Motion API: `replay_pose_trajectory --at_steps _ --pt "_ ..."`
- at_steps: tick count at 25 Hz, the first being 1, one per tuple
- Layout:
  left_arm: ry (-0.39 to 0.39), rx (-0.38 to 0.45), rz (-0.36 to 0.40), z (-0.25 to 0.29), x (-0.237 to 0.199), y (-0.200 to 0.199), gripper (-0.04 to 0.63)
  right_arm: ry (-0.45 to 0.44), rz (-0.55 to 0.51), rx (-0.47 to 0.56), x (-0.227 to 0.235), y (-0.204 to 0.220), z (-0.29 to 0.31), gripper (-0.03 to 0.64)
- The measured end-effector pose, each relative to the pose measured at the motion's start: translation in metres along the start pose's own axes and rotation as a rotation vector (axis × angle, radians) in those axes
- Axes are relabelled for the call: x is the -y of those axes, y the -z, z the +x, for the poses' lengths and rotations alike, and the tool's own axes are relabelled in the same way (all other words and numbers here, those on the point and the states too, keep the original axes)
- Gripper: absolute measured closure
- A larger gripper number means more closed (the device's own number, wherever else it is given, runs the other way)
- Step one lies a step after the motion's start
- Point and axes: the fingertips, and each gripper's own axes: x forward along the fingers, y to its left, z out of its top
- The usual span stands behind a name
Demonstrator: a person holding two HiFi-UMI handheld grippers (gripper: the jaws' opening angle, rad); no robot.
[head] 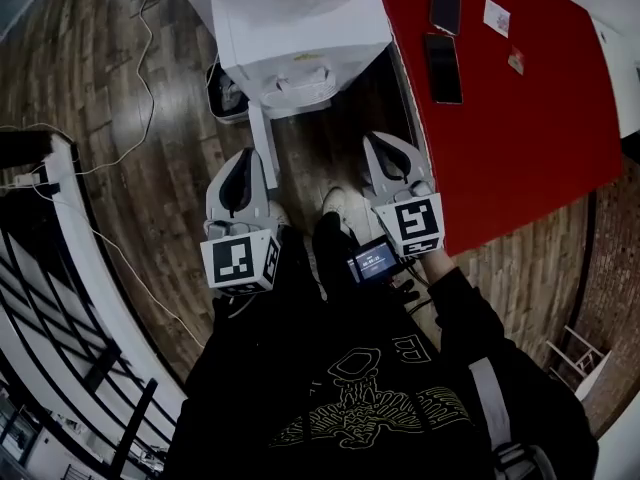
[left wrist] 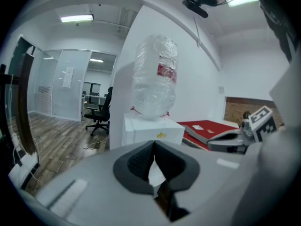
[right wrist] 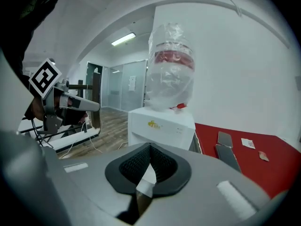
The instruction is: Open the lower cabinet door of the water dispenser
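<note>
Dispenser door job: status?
Done, apparently: a white panel juts edge-on from the front of the water dispenser, likely the lower door swung open. In hand: nothing; left claw and right claw are both shut and empty. Left: seemingly nothing.

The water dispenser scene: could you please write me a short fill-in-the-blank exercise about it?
1. On top of the white water dispenser stands a large ____ wrapped in clear plastic.
2. The table right beside the dispenser has a ____ top.
3. The left gripper and the right gripper both have their jaws ____, with nothing between them.
4. Two dark ____ lie flat on that table.

Missing words: bottle; red; shut; phones.
</note>
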Motion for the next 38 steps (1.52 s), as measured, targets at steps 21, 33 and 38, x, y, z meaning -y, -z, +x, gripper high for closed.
replay_pose_trajectory --at_steps 21,33,38 --pt "0.010 0.232 0.086 -0.011 0.029 -0.134 0.589 0.203 -0.029 0.416 0.042 -0.176 -0.057 0.618" --pt "0.021 0.383 0.144 -0.025 0.046 -0.186 0.589 0.242 0.066 0.435 0.050 -0.196 -0.081 0.618" --pt "0.045 0.391 0.150 -0.020 0.051 -0.192 0.588 0.248 0.033 0.418 0.043 -0.194 -0.076 0.618"
